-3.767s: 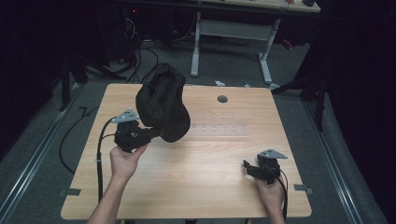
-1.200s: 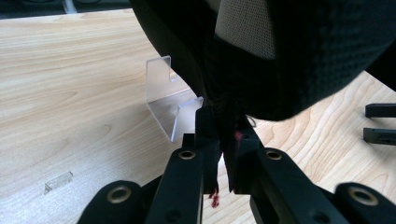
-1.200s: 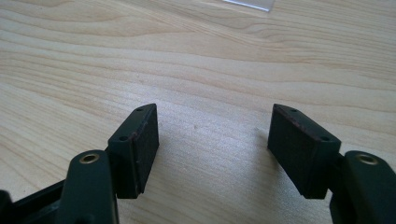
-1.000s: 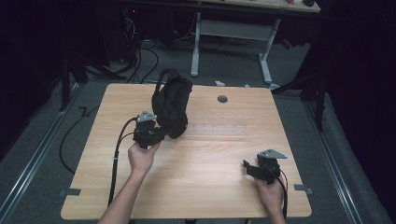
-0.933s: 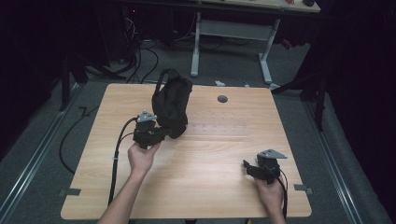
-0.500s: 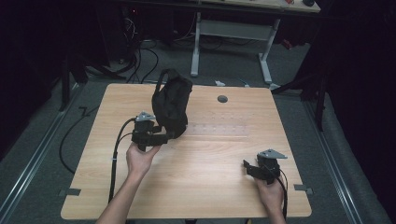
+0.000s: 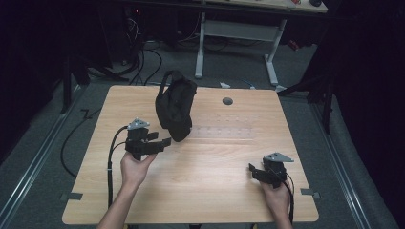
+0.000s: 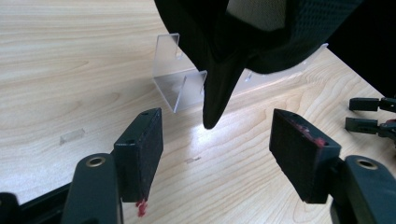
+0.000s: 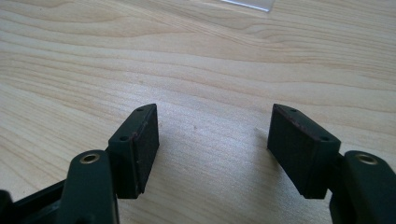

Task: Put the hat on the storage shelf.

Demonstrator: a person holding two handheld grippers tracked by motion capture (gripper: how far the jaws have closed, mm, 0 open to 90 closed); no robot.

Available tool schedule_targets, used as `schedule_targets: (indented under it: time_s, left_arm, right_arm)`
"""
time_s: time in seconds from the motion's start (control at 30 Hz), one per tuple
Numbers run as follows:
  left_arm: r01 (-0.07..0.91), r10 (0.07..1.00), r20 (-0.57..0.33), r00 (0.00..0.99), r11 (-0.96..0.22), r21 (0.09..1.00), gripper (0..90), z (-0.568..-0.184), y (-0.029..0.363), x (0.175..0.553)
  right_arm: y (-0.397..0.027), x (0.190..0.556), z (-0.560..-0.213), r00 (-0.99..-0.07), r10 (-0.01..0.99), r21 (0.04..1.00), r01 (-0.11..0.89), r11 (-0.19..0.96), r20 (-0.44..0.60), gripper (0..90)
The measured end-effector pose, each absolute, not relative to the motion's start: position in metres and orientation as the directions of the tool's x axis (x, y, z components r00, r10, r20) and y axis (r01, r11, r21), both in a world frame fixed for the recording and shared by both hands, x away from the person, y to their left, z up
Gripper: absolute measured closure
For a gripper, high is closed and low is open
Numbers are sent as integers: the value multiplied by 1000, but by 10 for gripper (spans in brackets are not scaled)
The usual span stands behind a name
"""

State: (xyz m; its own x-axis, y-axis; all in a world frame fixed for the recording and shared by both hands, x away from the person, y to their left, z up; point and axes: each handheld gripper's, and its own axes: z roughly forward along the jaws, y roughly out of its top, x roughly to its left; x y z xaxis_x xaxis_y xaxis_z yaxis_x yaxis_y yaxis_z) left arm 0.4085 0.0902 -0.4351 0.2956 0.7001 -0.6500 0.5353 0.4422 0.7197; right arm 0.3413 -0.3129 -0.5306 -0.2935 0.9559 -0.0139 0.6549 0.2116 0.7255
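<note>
Left gripper (image 7: pixel 165 141): we see its jaws just opened, spread, nothing pinched, black bag (image 7: pixel 175 105) hanging on the clear stand (image 8: pixel 180 77) just ahead. Right gripper (image 7: pixel 252 170) jaws spread over bare table (image 7: pixel 224 186).

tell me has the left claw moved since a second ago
Yes. The left claw has backed away from the black cap toward the table's near left, its jaws having just been opening; the cap's tip hangs between the open jaws, untouched.

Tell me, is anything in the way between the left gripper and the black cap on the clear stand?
No, nothing visible is. The left gripper has just opened its jaws, and only bare wooden table lies between it and the black fabric cap hanging on the clear plastic stand.
</note>
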Motion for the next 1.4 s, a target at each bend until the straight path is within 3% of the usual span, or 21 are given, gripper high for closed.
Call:
schedule_targets:
  time_s: [0.67, 1.07, 1.4]
  left_arm:
    - [529, 691, -658, 298, 454, 717, 335, -438, 98, 381]
    - [564, 712, -644, 280, 421, 710, 318, -459, 95, 359]
    - [598, 744, -621, 249, 386, 702, 357, -482, 90, 359]
  right_arm:
    - [-316, 342, -530, -295, 955, 731, 657, 185, 24, 336]
    - [-316, 342, -530, -295, 955, 731, 657, 187, 21, 336]
    - [-316, 342, -530, -294, 956, 730, 657, 188, 19, 336]
